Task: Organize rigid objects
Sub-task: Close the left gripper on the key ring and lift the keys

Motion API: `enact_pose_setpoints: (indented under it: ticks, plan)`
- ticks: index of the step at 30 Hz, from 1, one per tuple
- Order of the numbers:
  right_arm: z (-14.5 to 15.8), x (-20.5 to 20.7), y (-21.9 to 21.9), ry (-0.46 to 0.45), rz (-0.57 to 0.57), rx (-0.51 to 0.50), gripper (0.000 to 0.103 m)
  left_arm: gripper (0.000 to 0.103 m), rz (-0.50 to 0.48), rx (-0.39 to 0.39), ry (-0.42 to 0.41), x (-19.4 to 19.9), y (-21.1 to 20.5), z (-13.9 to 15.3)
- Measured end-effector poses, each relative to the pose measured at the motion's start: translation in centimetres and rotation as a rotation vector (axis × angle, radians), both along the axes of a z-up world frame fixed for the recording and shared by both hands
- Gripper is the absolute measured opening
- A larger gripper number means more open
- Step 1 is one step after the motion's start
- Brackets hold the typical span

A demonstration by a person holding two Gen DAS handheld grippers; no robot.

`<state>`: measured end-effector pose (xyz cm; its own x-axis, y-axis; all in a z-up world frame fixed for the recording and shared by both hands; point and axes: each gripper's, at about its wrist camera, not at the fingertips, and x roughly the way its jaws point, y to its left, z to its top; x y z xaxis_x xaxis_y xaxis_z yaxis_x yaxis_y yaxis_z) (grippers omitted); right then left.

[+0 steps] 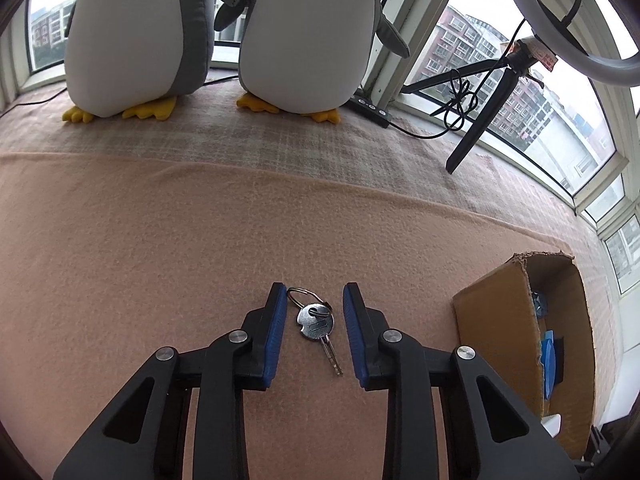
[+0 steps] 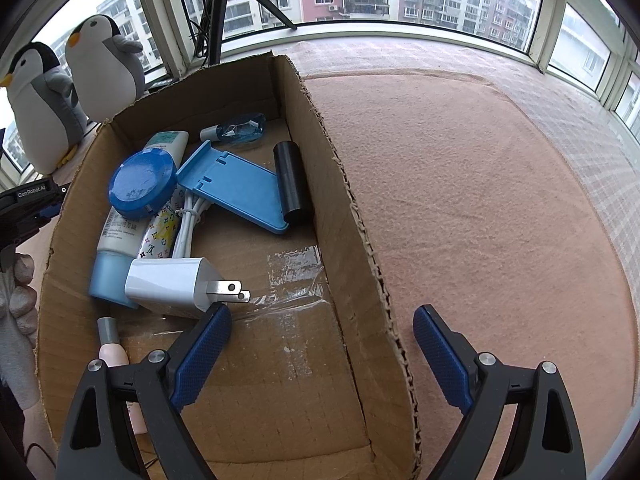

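A silver key on a ring point(image 1: 318, 324) lies on the pink blanket point(image 1: 200, 248), between the blue pads of my left gripper point(image 1: 315, 295), which is open around it without touching. A cardboard box point(image 1: 496, 320) stands to the right. In the right wrist view the cardboard box point(image 2: 352, 216) holds a white charger point(image 2: 176, 286), a blue round tin point(image 2: 142, 184), a blue stand point(image 2: 236, 186), a black cylinder point(image 2: 290, 182), tubes and a small bottle. My right gripper point(image 2: 322, 330) is open, straddling the box's right wall, holding nothing.
Two plush penguins point(image 1: 224, 36) stand at the back by the window. A tripod point(image 1: 484, 116) with a ring light and tangled cable stands at the back right. A gloved hand point(image 2: 16, 304) holds the other gripper left of the box. Blanket point(image 2: 500, 200) extends right of the box.
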<state>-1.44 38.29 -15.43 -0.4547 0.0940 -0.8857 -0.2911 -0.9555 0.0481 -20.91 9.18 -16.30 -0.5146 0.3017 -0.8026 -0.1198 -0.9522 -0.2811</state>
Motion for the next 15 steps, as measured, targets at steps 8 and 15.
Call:
enact_pose_setpoints:
  ticks: [8, 15]
  plan:
    - [0.00, 0.02, 0.01, 0.000, 0.000, 0.000, 0.090, 0.021, -0.004, -0.009, 0.002, -0.03, 0.17, 0.04]
    - [0.00, 0.09, 0.06, 0.000, -0.001, 0.000, 0.090, 0.021, -0.017, 0.001, 0.011, 0.12, 0.27, 0.29]
